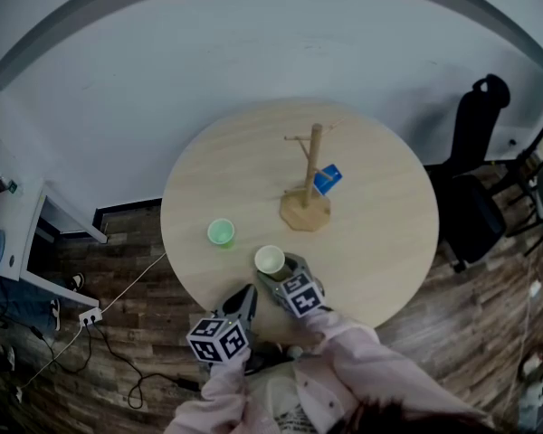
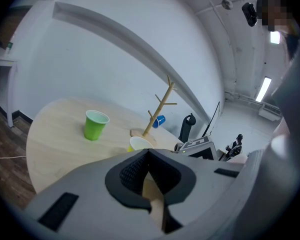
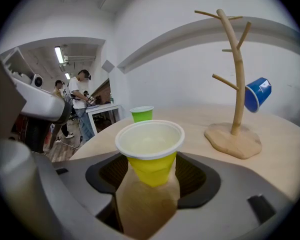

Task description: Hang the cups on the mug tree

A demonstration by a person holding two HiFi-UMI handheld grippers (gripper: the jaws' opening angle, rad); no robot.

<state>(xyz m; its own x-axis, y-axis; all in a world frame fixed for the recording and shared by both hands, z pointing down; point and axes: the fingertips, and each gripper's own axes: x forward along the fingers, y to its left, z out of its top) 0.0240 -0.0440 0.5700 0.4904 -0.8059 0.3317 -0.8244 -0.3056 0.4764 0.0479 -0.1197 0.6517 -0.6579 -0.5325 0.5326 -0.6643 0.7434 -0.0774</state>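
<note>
A yellow cup (image 1: 270, 259) with a white inside stands upright near the front edge of the round wooden table (image 1: 380, 215). My right gripper (image 1: 275, 271) is shut on the yellow cup (image 3: 150, 159), one pad against each side of its lower body. A green cup (image 1: 221, 232) stands to the left of it, apart from both grippers. The wooden mug tree (image 1: 309, 183) stands at mid-table with a blue cup (image 1: 327, 180) hanging on a low branch. My left gripper (image 1: 244, 297) hovers at the table's front edge, shut and holding nothing, left of the yellow cup (image 2: 140, 144).
A black office chair (image 1: 475, 179) stands right of the table. A white desk (image 1: 18, 233) is at the far left. A power strip with its cable (image 1: 90, 315) lies on the wooden floor. People (image 3: 80, 99) stand at a desk far behind the green cup (image 3: 142, 114).
</note>
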